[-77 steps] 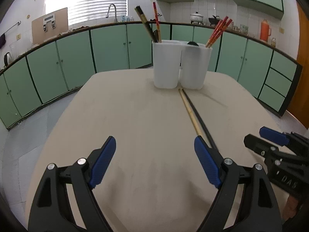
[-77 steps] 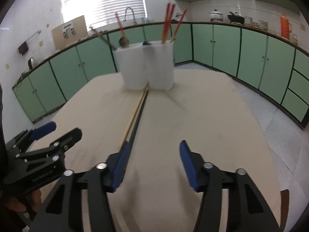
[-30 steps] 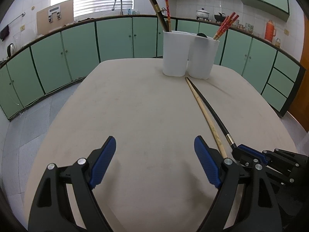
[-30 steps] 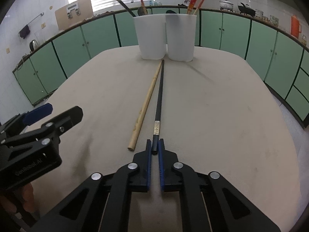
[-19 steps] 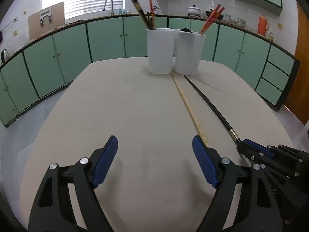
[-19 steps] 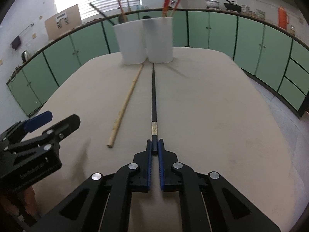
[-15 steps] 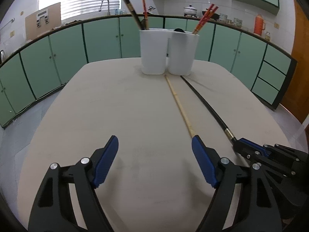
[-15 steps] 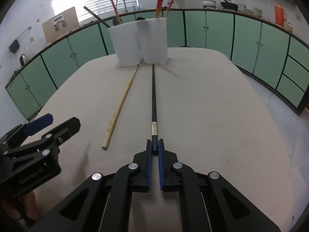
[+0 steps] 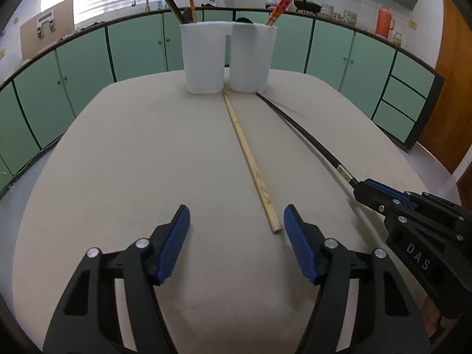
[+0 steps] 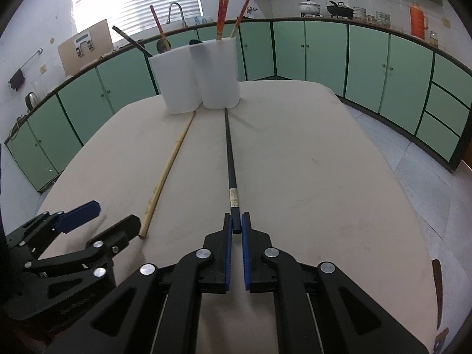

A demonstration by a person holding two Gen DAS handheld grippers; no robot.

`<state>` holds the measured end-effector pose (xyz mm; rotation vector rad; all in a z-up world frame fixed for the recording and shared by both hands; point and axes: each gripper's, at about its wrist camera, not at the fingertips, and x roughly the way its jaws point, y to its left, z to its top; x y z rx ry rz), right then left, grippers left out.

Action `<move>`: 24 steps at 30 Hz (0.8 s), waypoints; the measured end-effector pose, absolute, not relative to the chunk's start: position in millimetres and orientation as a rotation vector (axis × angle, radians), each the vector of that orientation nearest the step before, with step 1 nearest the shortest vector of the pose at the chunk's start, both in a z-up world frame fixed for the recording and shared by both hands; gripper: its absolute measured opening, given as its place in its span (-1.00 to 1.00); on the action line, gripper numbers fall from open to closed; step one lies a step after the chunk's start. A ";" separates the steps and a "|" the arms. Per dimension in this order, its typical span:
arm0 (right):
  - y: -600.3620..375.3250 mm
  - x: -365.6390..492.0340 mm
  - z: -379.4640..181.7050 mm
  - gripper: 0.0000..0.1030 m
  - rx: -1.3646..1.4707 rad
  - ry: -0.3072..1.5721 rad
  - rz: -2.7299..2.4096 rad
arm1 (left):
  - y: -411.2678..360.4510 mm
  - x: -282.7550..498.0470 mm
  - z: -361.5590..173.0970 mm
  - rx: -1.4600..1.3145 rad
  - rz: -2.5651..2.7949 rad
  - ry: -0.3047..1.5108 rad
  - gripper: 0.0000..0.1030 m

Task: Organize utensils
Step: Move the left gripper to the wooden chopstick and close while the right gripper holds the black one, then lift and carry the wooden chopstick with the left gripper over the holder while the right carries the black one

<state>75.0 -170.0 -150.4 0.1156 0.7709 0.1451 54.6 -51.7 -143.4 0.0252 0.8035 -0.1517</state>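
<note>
Two long chopsticks lie on the beige table [image 9: 118, 153], tips toward the twin white plastic holder [image 9: 228, 59] at the far edge. Right gripper [image 10: 236, 227] is clamped on the near end of the slim black chopstick [image 10: 228, 159]. Left gripper [image 9: 236, 230] is closing, nothing pinched yet; the pale wooden chopstick's [image 9: 247, 159] butt end sits just inside its right pad [image 9: 298, 236], running straight away from it. So the left one is nearer and needs to slide a bit rightward, I'd guess.
</note>
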 end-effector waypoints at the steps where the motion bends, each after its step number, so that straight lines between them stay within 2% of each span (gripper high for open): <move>1: -170.0 74.9 -150.3 -0.88 0.117 0.771 0.147 | -52.8 56.0 -144.5 0.026 -0.154 0.811 0.16; 5: -169.6 74.5 -150.2 -0.88 0.119 0.770 0.153 | -56.0 60.4 -148.9 0.021 -0.170 0.840 0.01; 10: -169.1 74.7 -151.0 -0.88 0.121 0.773 0.160 | -60.3 60.3 -149.5 0.036 -0.184 0.842 -0.33; 14: -168.9 75.1 -151.0 -0.88 0.121 0.773 0.162 | -57.5 60.1 -148.5 0.010 -0.194 0.838 -0.84; 24: -167.9 72.3 -143.9 -0.88 0.106 0.743 0.163 | -55.9 50.9 -133.9 0.029 -0.175 0.772 -0.87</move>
